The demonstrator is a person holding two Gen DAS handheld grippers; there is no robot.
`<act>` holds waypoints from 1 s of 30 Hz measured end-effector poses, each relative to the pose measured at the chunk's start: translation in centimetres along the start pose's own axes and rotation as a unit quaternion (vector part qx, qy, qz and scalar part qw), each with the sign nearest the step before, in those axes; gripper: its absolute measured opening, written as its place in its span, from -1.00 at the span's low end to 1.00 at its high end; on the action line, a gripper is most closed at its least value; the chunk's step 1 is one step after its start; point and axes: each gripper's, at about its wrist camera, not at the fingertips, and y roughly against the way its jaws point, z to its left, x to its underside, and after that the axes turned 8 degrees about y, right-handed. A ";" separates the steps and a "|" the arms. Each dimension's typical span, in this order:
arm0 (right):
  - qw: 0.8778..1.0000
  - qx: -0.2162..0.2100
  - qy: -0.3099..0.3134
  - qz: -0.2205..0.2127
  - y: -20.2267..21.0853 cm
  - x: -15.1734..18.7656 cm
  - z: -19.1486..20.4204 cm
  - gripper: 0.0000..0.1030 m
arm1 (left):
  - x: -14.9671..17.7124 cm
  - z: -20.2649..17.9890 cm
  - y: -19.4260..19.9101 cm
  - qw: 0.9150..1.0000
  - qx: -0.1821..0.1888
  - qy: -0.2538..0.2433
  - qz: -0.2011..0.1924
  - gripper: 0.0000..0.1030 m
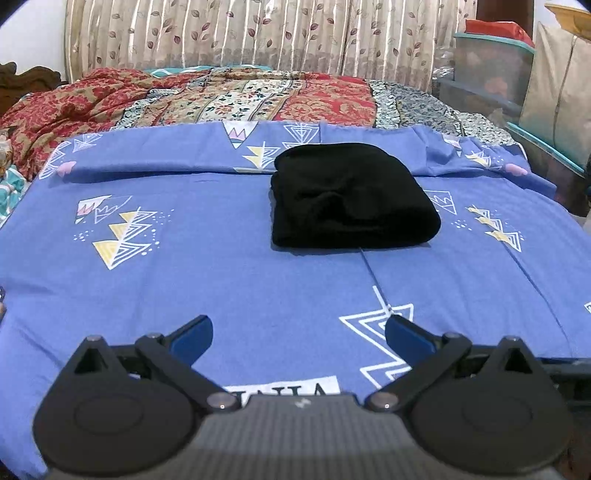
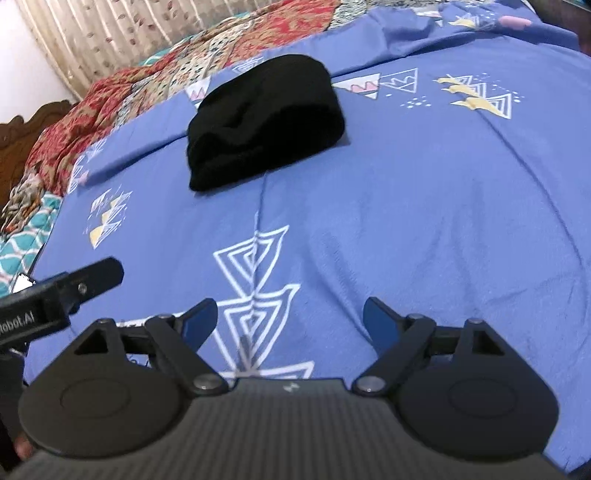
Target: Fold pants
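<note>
The black folded pants (image 1: 351, 197) sit in a neat, thick bundle on the blue bed sheet with white and yellow triangle shapes (image 1: 221, 266), a little right of the middle in the left wrist view and in the upper middle of the right wrist view (image 2: 267, 120). The near edge of the bundle is straight, and its far edge touches a long fold in the sheet that runs across the bed. There is a lot of bare blue sheet (image 2: 424, 221) on all sides of the pants, most of all between the pants and the two claws. The left claw (image 1: 299, 338) is low in its frame, above the sheet, with its two blue tips spread wide and nothing between them. The right claw (image 2: 290, 317) is also low in its frame, tips spread wide, holding nothing. Both claws are well apart from the pants. In the lower left of the right wrist view, one black finger of the left claw (image 2: 94, 277) sticks in from the side. Behind the blue sheet lies a red and cream flowery blanket (image 1: 221, 96), and past that hangs a cream curtain with leaf prints (image 1: 258, 33). At the upper right of the left wrist view stand clear plastic storage boxes with teal lids (image 1: 491, 62), off the bed.
</note>
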 end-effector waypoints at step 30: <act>0.999 -0.026 0.043 -0.001 0.6 -0.3 1.4 0.77 | -0.3 0.5 0.5 0.999 -0.050 -0.014 0.006 1.00</act>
